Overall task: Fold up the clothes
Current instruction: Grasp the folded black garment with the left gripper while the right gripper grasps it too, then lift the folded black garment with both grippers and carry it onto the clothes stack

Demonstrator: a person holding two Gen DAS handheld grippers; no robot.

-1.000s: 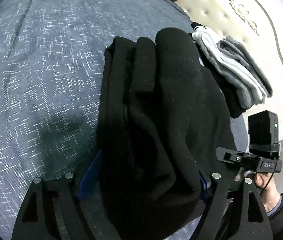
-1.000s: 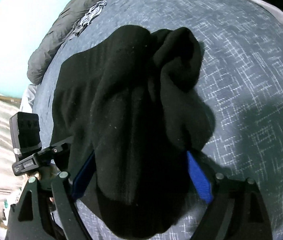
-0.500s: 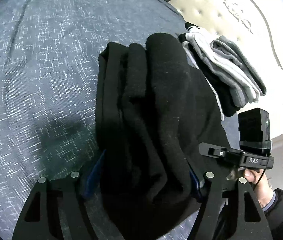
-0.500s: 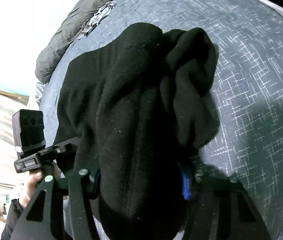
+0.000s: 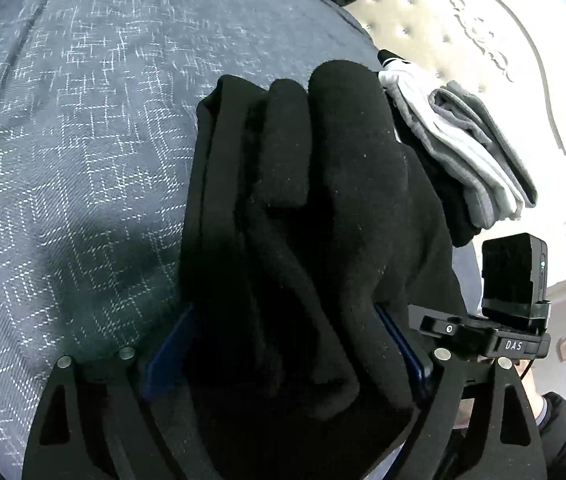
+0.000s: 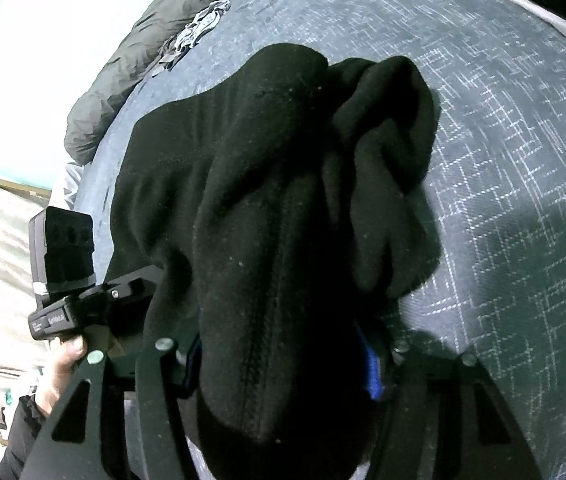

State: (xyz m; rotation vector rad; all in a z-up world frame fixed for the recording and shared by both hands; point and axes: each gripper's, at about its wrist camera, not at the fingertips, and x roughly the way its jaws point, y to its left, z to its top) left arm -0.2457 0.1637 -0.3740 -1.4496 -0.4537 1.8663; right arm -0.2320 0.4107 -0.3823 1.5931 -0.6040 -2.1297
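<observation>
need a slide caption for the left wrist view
Left claw shut on a bunched black garment over the blue patterned bedspread, folded grey and white clothes stacked beyond.

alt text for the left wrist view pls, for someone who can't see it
A bunched black garment fills the middle of the view, clamped in the left tool above a blue-grey patterned bedspread. To its right lies a folded grey and white pile near a cream tufted headboard; the right tool's black body shows at lower right.
</observation>
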